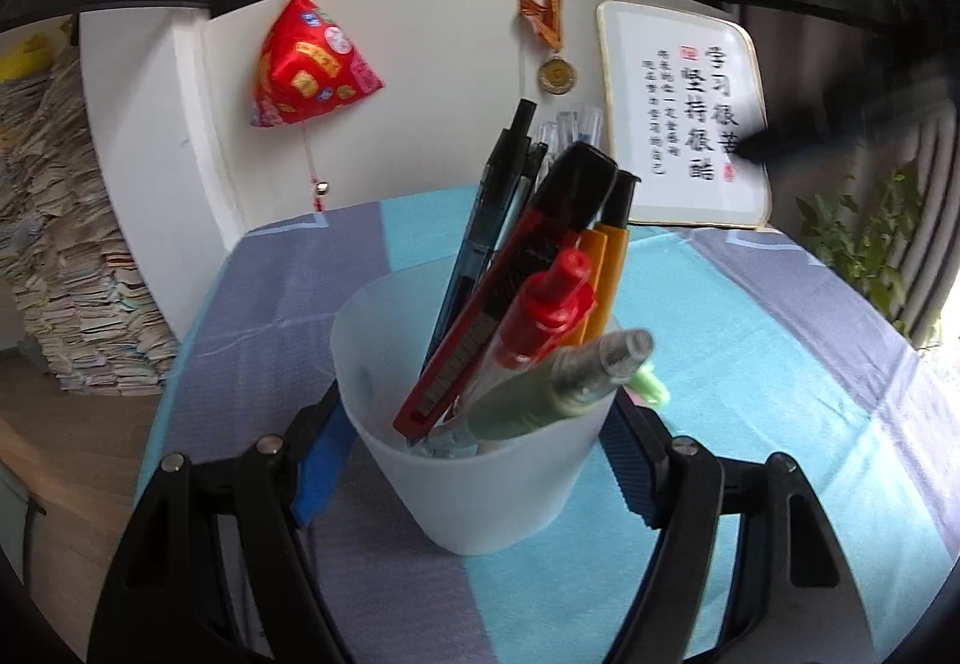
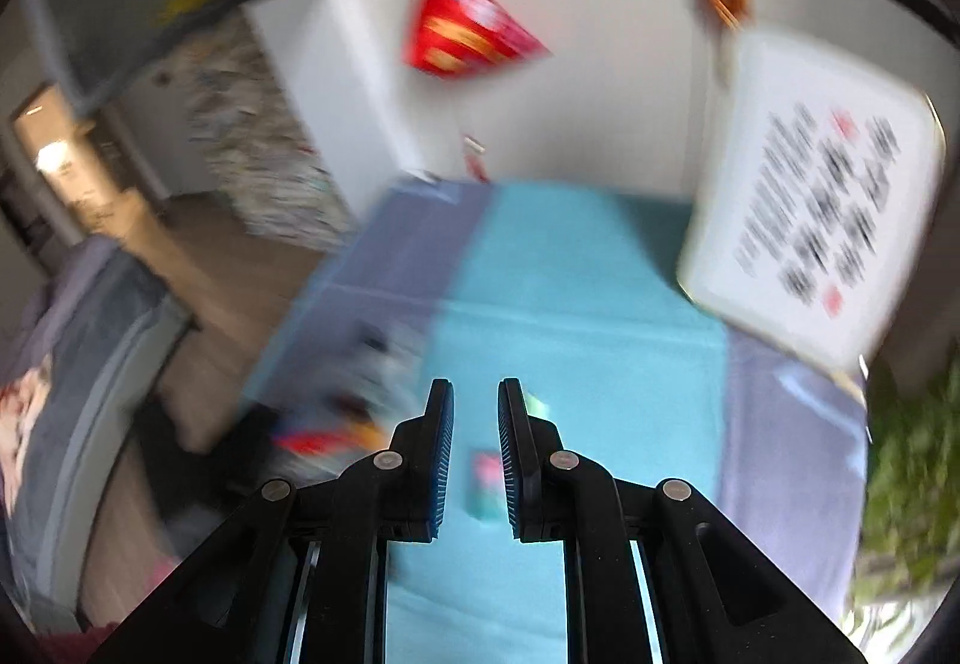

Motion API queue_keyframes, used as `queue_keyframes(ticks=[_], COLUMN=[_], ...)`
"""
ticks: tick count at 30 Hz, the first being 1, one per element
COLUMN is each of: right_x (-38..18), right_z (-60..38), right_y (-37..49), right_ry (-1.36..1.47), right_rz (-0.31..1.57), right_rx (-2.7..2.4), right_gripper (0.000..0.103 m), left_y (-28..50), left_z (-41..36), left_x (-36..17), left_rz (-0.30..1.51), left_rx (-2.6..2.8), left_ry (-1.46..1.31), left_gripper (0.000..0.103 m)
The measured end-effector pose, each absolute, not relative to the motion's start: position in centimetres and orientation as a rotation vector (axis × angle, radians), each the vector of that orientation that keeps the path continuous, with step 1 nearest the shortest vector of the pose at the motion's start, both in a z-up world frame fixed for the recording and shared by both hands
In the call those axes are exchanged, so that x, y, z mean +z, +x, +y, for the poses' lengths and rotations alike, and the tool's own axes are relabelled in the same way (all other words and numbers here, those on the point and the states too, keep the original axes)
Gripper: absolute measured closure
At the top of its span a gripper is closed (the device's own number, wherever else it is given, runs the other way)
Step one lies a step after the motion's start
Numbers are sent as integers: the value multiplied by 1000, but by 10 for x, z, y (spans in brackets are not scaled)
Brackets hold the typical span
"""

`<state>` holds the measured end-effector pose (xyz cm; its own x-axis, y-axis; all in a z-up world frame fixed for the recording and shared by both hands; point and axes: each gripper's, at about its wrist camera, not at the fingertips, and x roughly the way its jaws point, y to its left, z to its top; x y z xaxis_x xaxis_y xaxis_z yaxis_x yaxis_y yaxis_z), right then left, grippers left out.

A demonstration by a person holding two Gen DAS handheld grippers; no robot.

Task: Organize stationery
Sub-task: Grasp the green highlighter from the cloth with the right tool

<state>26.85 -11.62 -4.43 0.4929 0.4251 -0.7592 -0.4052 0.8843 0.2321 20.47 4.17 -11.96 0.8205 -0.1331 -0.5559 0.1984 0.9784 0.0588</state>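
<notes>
My left gripper (image 1: 474,442) is shut on a frosted plastic cup (image 1: 480,478), one blue pad on each side. The cup holds several pens, a red utility knife (image 1: 480,340), a red-capped pen (image 1: 552,298), a green pen (image 1: 570,382) and an orange marker (image 1: 606,268). My right gripper (image 2: 475,424) is open by a narrow gap and empty, above the cloth; this view is blurred by motion. A small pink and teal item (image 2: 487,484) lies on the cloth between its fingers. The cup with pens shows as a blur (image 2: 360,412) to its left.
The table has a blue and purple striped cloth (image 1: 750,364). A framed calligraphy board (image 1: 684,118) leans on the back wall. A red ornament (image 1: 312,64) and a medal (image 1: 557,75) hang there. A plant (image 1: 864,238) is at the right. Paper stacks (image 1: 66,256) stand left.
</notes>
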Motion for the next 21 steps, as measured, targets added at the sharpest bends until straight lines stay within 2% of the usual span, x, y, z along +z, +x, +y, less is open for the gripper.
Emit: queue_keyframes(ticks=[4, 7, 21], right_x=[-99, -123, -151], right_z=[-129, -127, -82], right_y=[288, 300, 334], right_ry=[36, 56, 16], right_rz=[1086, 1138, 1204], right_rx=[417, 404, 423], right_gripper=[89, 89, 89], left_y=[206, 207, 207], left_z=[48, 51, 51], left_x=[-120, -121, -120], left_rz=[584, 589, 590], left_rx=[-153, -158, -162], left_ry=[109, 93, 101], left_gripper=[30, 30, 29])
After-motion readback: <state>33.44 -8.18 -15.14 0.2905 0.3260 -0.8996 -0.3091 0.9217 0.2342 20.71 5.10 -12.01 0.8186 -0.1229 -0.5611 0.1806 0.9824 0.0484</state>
